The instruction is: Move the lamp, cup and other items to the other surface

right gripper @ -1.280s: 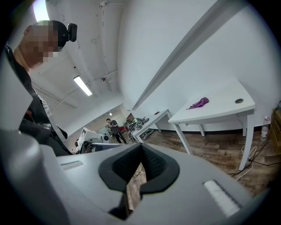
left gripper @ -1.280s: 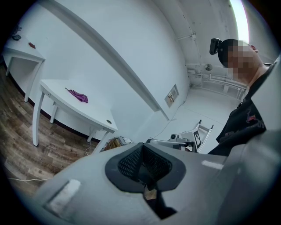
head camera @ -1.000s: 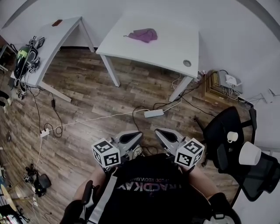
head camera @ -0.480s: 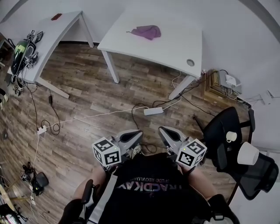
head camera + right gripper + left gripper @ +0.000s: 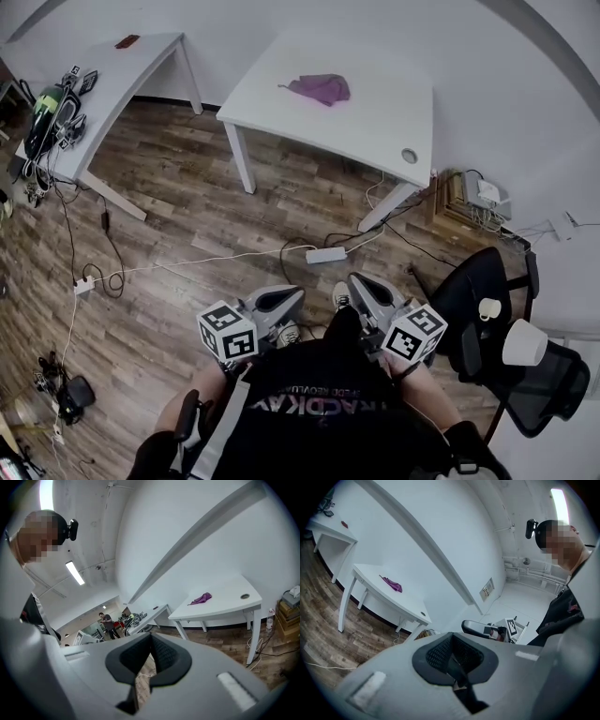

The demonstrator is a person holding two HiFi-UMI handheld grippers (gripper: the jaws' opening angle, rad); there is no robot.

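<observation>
A white cup [image 5: 488, 307] and a white lamp [image 5: 523, 343] rest on a black office chair [image 5: 487, 281] at the right. A purple cloth [image 5: 321, 88] lies on the white table [image 5: 375, 112] ahead, and shows again as the purple cloth [image 5: 393, 584] and purple cloth [image 5: 200, 598] in the gripper views. My left gripper [image 5: 274, 302] and right gripper [image 5: 371, 291] are held close to the person's chest, over the wood floor. Both are shut with nothing between the jaws, far from every item. The left gripper [image 5: 452, 660] and right gripper [image 5: 150, 660] point toward the table.
A second white table [image 5: 112, 75] at the left carries gear on its near end. Cables and a power strip [image 5: 325, 254] trail over the floor. Boxes and a router [image 5: 478, 192] stand by the right wall. A person stands far off in the right gripper view.
The head view has shifted: tables and floor cables sit lower and further right in frame, and the chair with cup and lamp has moved slightly left. Both grippers stay shut at the chest.
</observation>
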